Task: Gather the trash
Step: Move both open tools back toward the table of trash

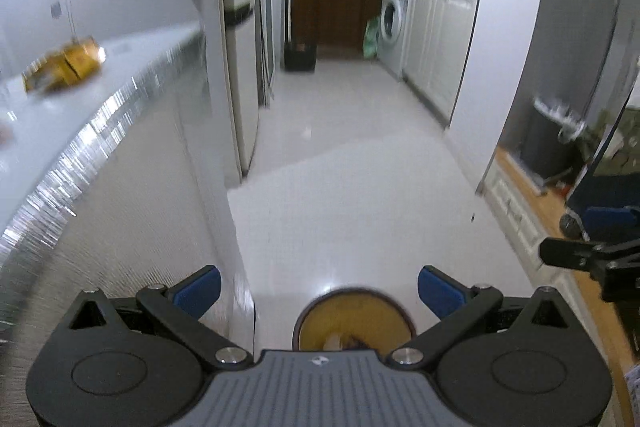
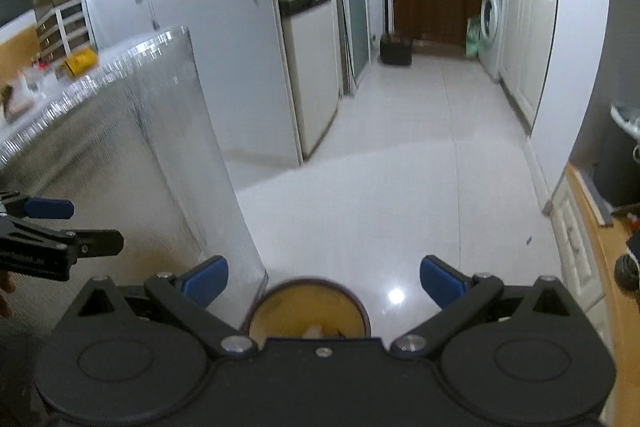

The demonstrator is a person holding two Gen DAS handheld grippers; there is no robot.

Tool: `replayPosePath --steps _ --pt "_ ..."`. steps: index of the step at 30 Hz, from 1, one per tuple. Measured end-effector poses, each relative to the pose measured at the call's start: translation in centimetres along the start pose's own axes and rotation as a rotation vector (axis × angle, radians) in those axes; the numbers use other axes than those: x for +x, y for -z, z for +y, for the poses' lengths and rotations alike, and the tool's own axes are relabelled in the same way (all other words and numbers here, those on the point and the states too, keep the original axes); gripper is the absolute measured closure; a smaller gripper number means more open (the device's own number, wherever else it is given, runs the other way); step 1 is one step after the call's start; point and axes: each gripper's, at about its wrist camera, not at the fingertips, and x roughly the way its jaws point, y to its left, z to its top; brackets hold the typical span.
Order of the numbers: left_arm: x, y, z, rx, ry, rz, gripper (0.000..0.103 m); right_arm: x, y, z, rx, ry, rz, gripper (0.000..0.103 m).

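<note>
A round trash bin [image 1: 354, 321] with a yellow liner stands on the white floor right below both grippers; it also shows in the right wrist view [image 2: 307, 311], with a pale scrap inside. My left gripper [image 1: 319, 290] is open and empty above the bin. My right gripper [image 2: 324, 281] is open and empty above it too. A crumpled yellow package [image 1: 64, 63] lies on the silver counter [image 1: 132, 99] at the left; it also shows in the right wrist view [image 2: 79, 63]. The other gripper appears at each frame's edge.
The counter's shiny side [image 2: 160, 163] stands just left of the bin. A fridge [image 2: 308, 39], a black box [image 2: 396, 50], a washing machine [image 2: 491, 23] and white cabinets line the corridor. A wooden ledge [image 2: 588, 227] runs along the right. Small items [image 2: 24, 91] sit on the counter.
</note>
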Motion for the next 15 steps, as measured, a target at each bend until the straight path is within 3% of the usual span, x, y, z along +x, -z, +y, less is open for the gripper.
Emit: replayPosePath --steps 10,15 --pt "-9.7 -3.0 -0.4 0.018 -0.034 -0.229 0.0 -6.7 -2.6 3.1 -0.036 -0.029 -0.228 0.0" --pt "-14.5 -4.3 1.0 0.029 -0.085 -0.331 0.0 -8.5 -4.4 5.4 -0.067 -0.063 -0.32 0.0"
